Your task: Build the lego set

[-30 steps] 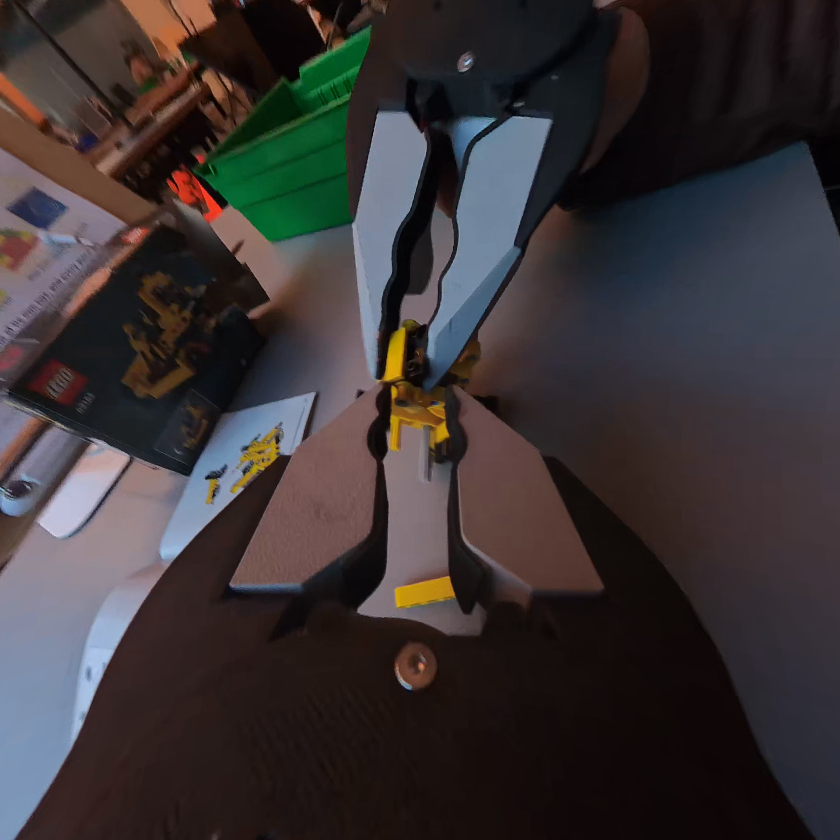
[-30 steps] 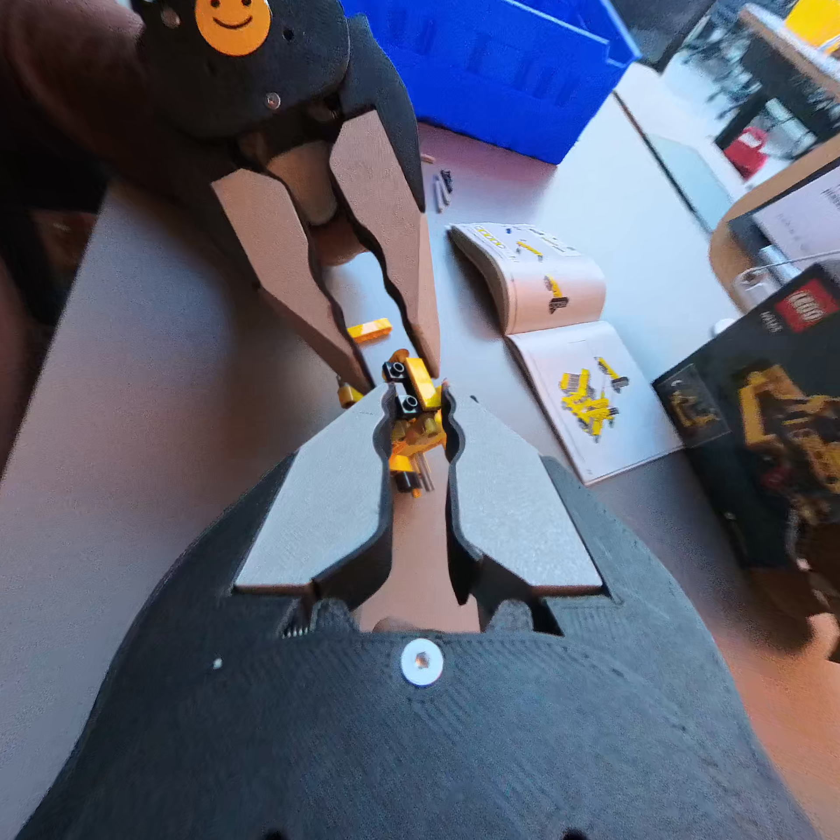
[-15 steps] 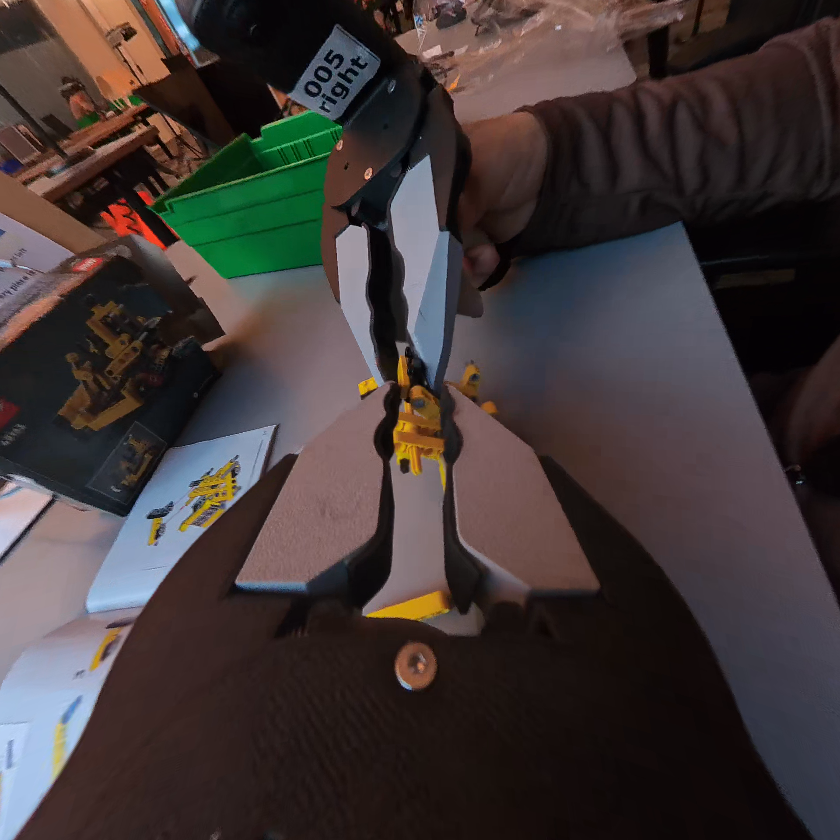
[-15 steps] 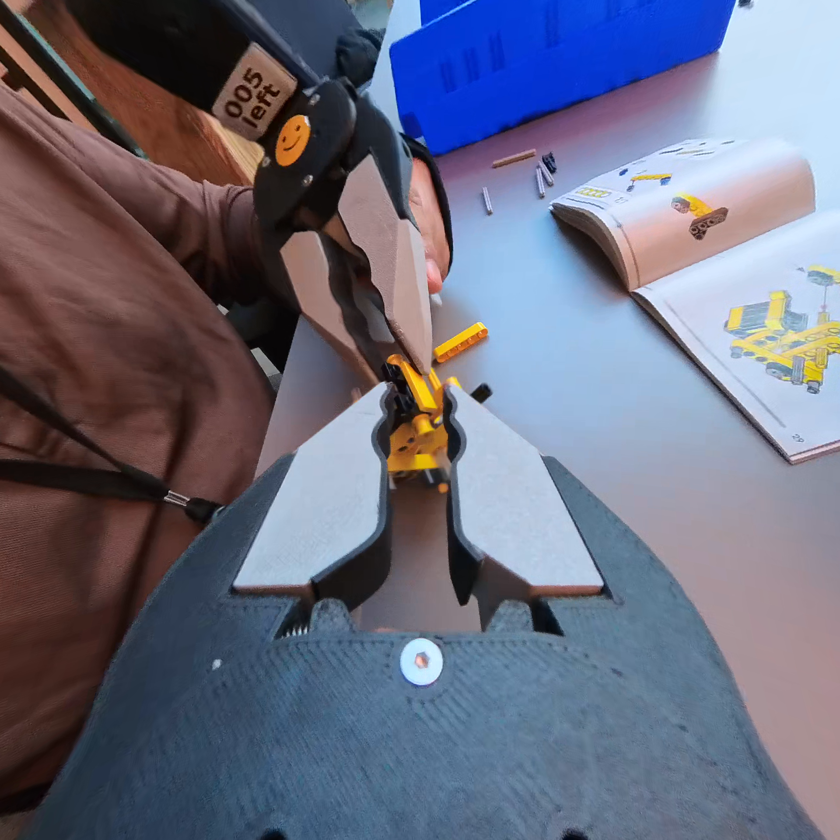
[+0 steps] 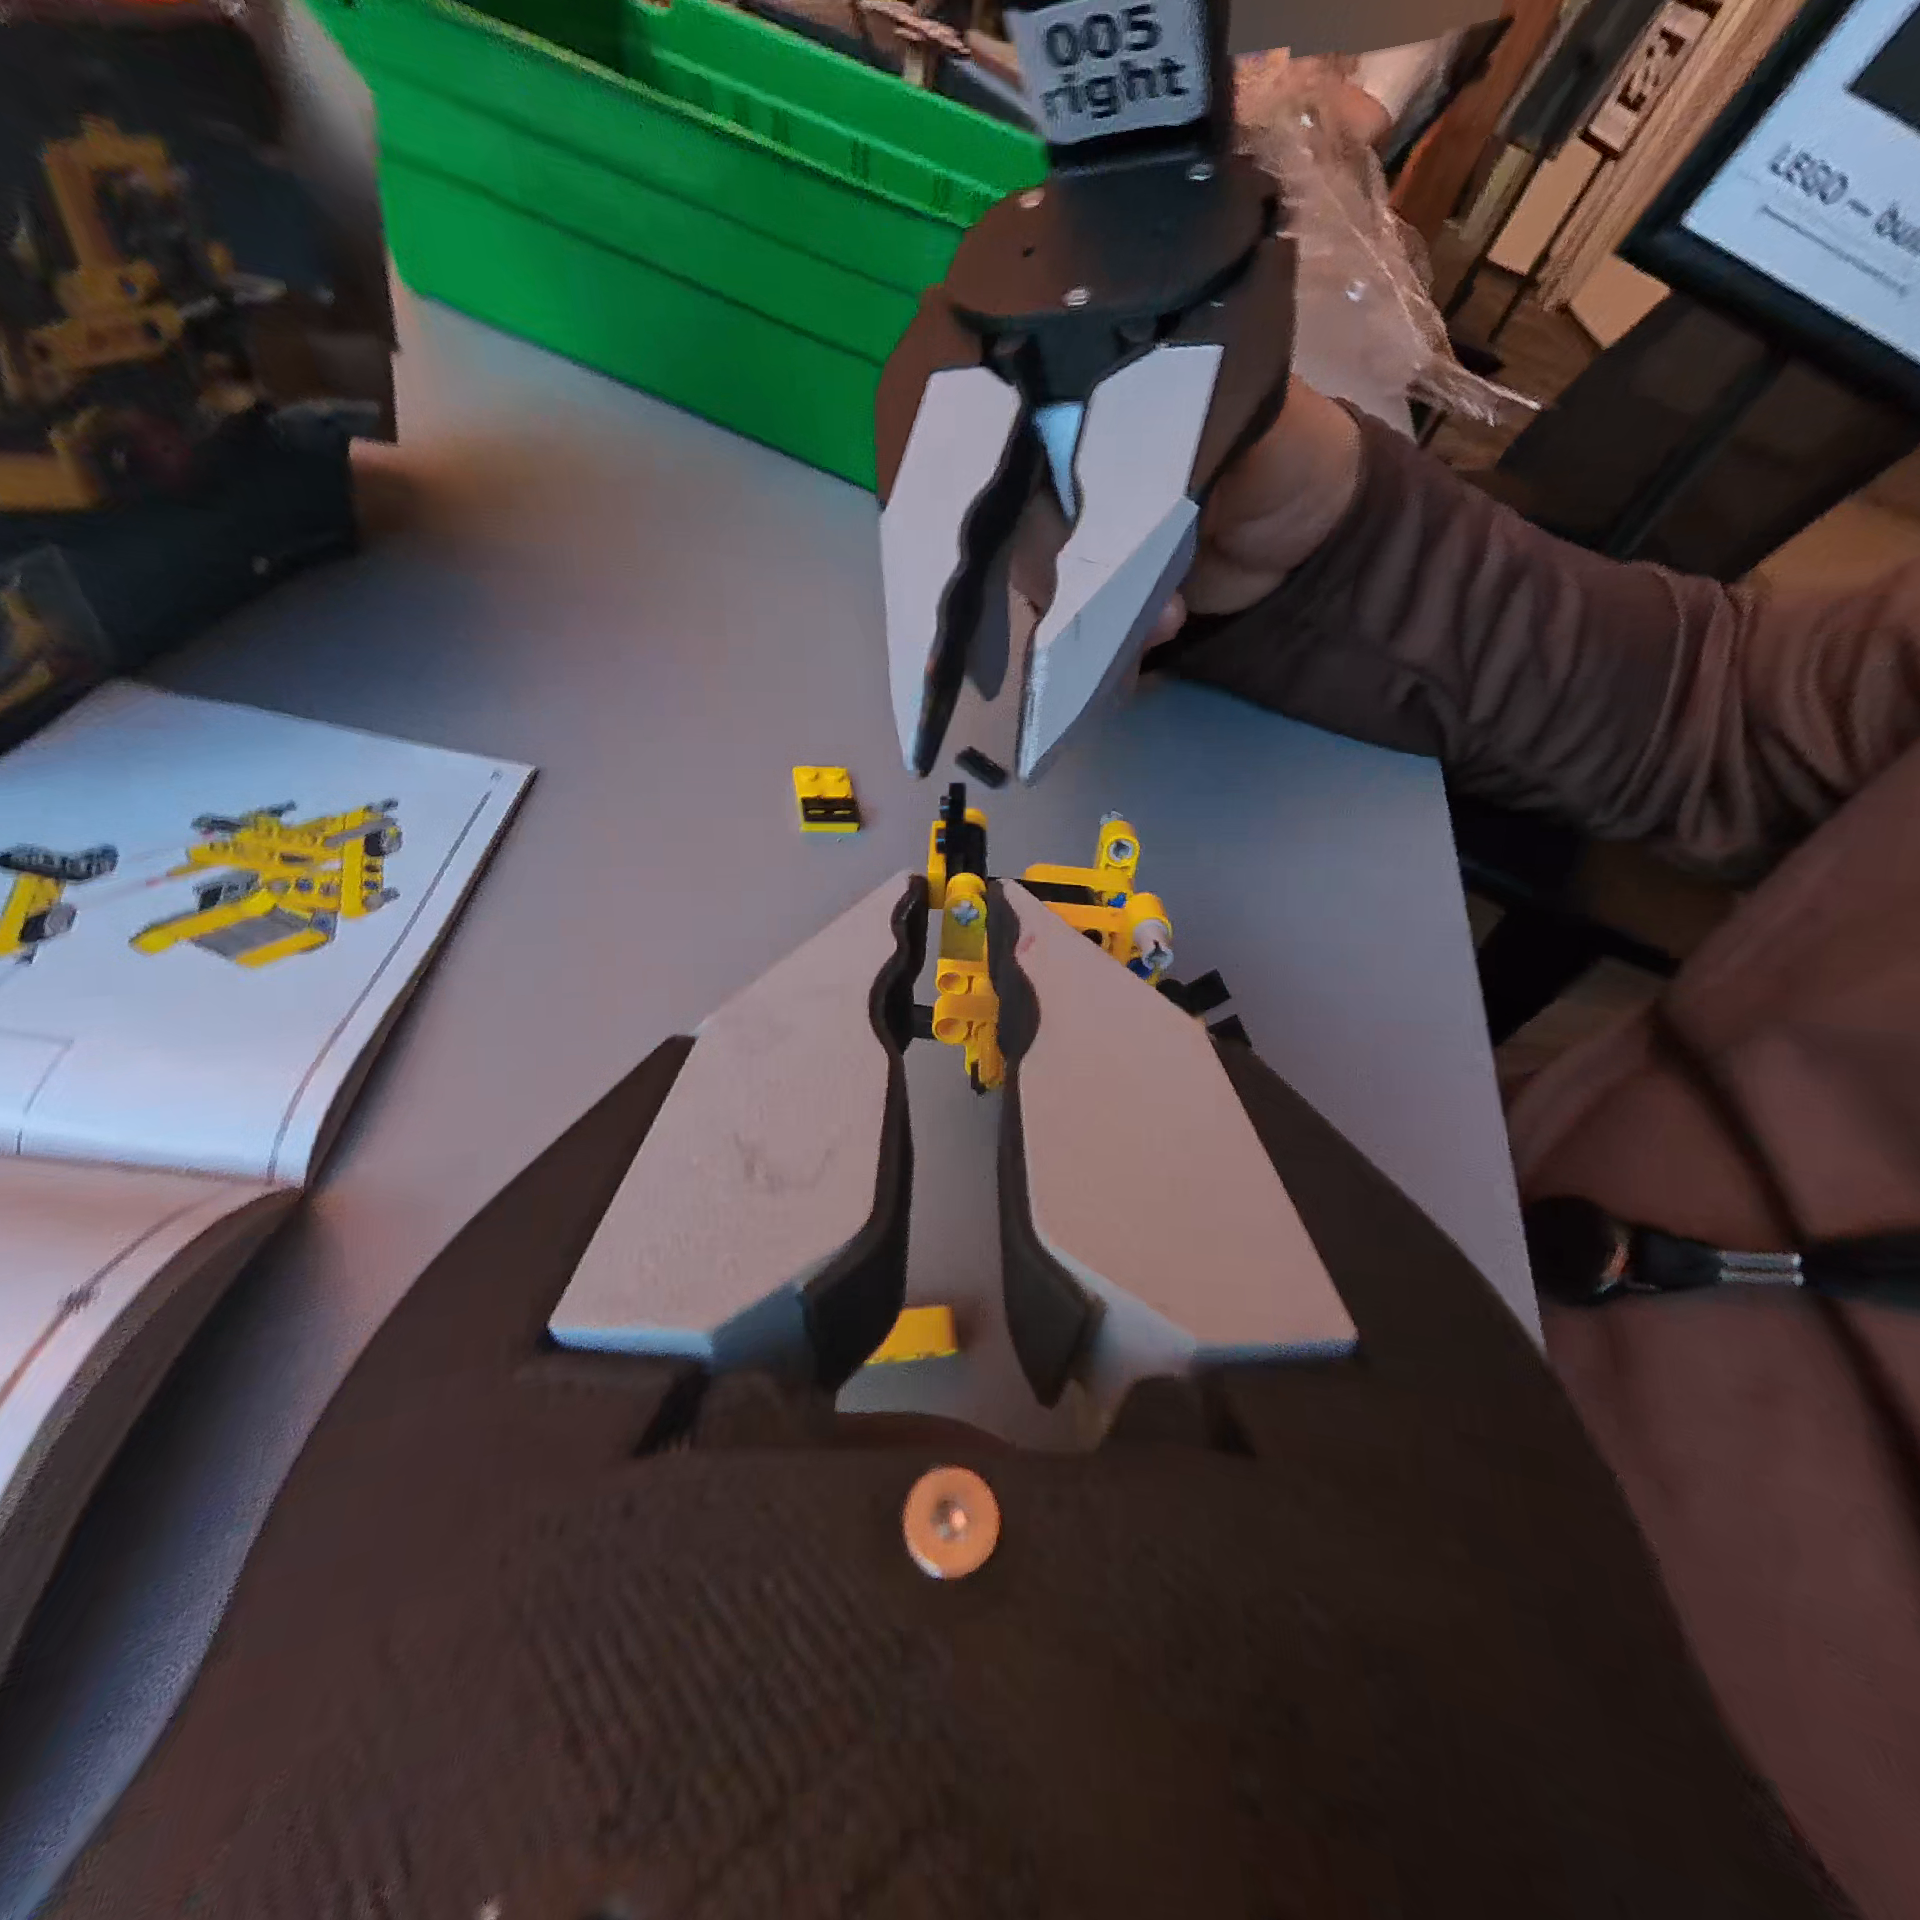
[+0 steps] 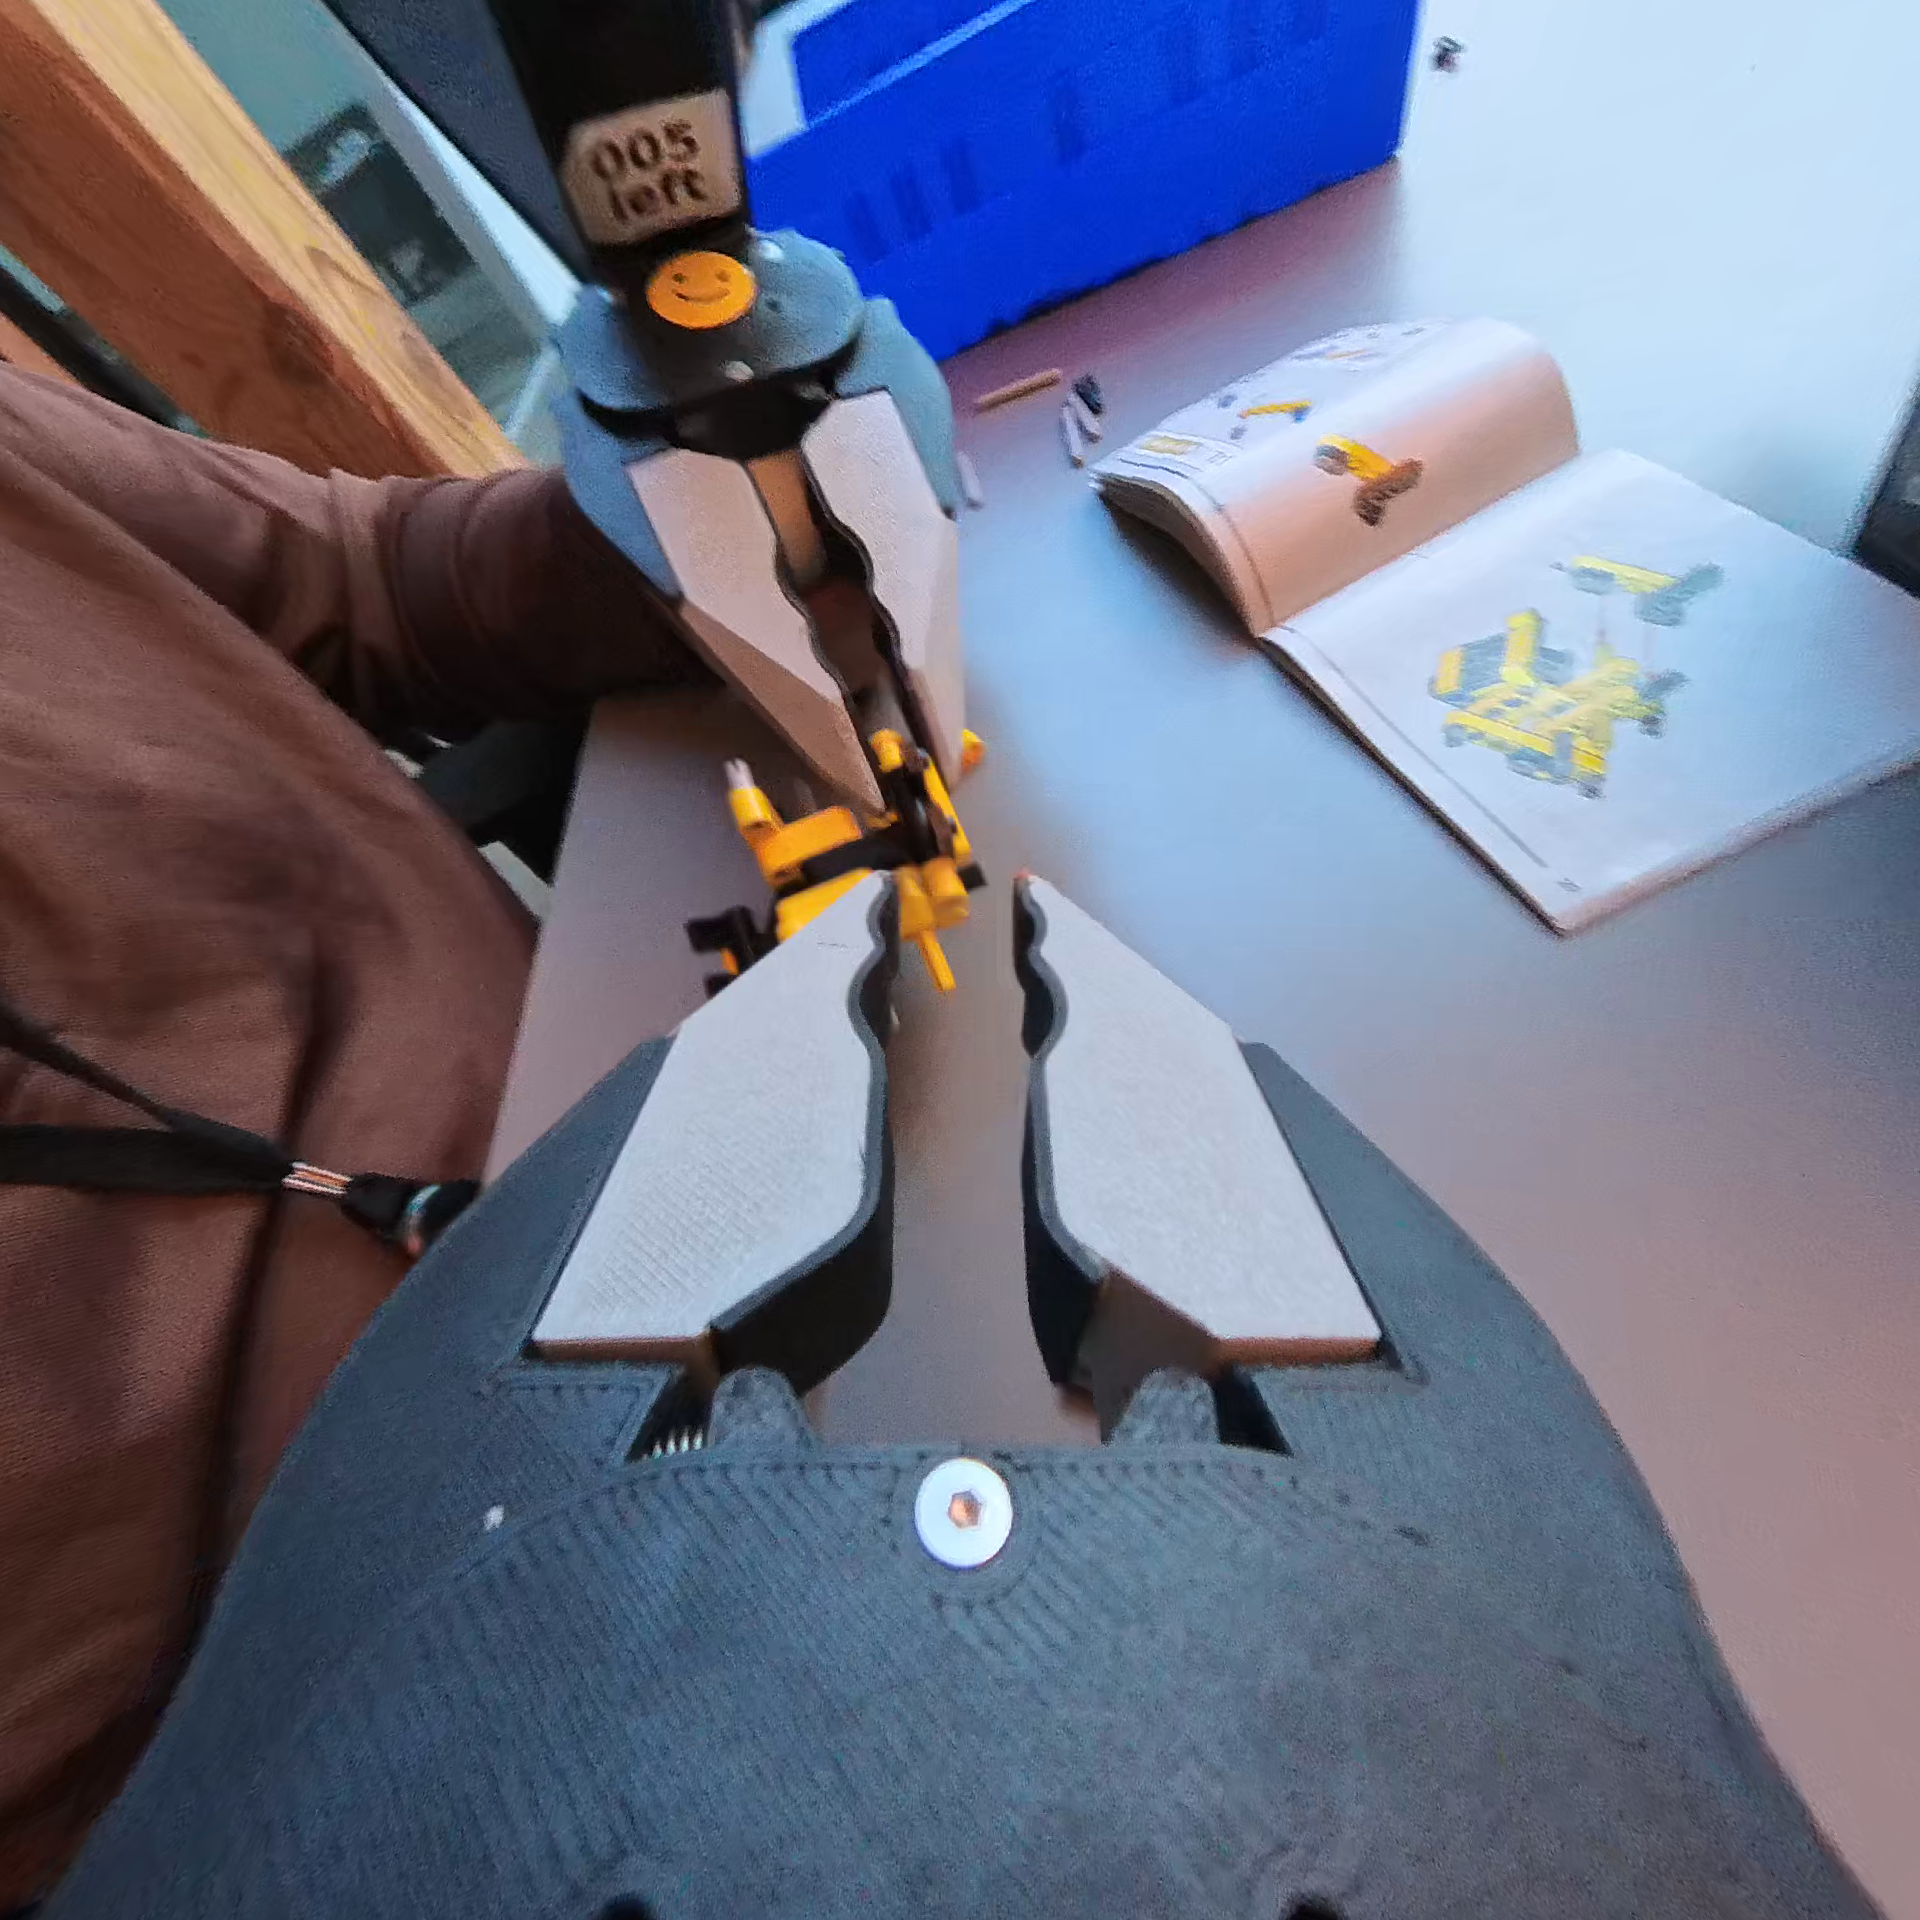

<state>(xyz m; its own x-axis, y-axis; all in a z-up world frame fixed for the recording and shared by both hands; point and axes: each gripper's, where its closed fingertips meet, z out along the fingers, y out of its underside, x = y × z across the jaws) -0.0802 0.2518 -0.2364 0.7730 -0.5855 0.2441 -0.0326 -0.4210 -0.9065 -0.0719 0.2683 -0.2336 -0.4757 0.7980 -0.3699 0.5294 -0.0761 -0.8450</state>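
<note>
Yellow assembly (image 5: 964, 966) clamped by left gripper (image 5: 954, 894); right gripper (image 6: 954, 883) empty.

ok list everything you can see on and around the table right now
lego assembly: one, yellow and black, held at the table's near edge
second yellow assembly: one, on the table just right of the held one
small brick: one, yellow with black, loose on the table
small black piece: one, below the right tongs' tips
instruction booklet: one, white, open on the table
loose pins: a few, dark and tan, near the blue bin
blue bin: one, far end
green bin: one, far side
set box: one, black and yellow, beside the booklet
table: one, grey
left tongs: shut on the lego assembly
right tongs: open, empty
</note>
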